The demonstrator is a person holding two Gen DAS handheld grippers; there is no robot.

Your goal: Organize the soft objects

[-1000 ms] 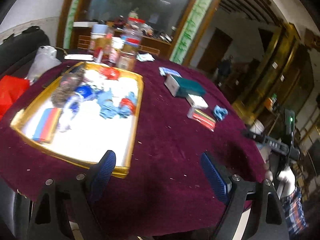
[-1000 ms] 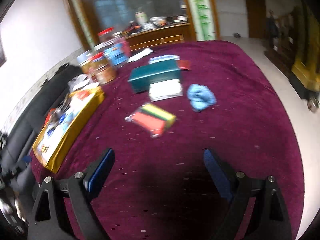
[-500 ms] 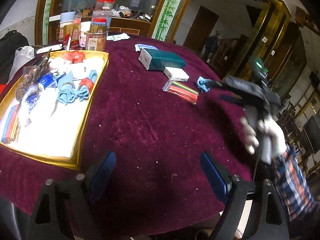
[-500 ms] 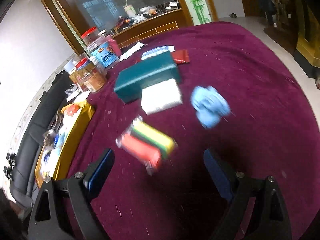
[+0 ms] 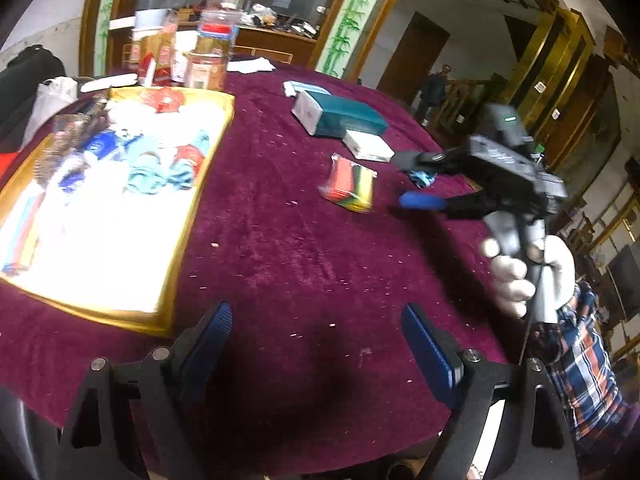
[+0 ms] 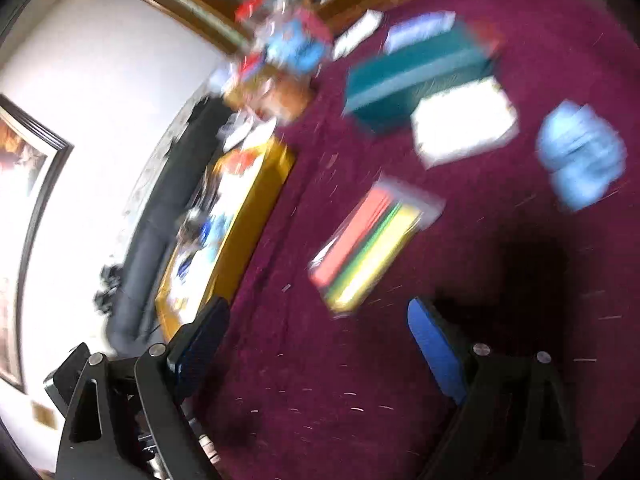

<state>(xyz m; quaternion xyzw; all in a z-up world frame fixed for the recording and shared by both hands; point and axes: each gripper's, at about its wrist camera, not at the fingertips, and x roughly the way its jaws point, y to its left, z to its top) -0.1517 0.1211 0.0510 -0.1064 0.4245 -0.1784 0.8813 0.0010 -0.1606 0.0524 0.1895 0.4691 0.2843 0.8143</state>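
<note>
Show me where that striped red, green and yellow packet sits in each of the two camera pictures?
Left wrist view: the striped packet lies right of centre on the maroon cloth, just before the right gripper.
Right wrist view: the packet lies near the centre, blurred, beyond the open jaws.
Shared landmark: the teal box lies farther back from the packet in both.

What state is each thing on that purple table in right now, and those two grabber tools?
Left gripper: fingers open, empty.
Right gripper: fingers open, empty, above the cloth near the colourful pack.
Gold tray: already holds several soft items.
Colourful wrapped pack: lying flat, untouched.
Light blue cloth: crumpled, loose on the table.
Teal box: closed, lying flat.
White box: flat beside the teal box.
</note>
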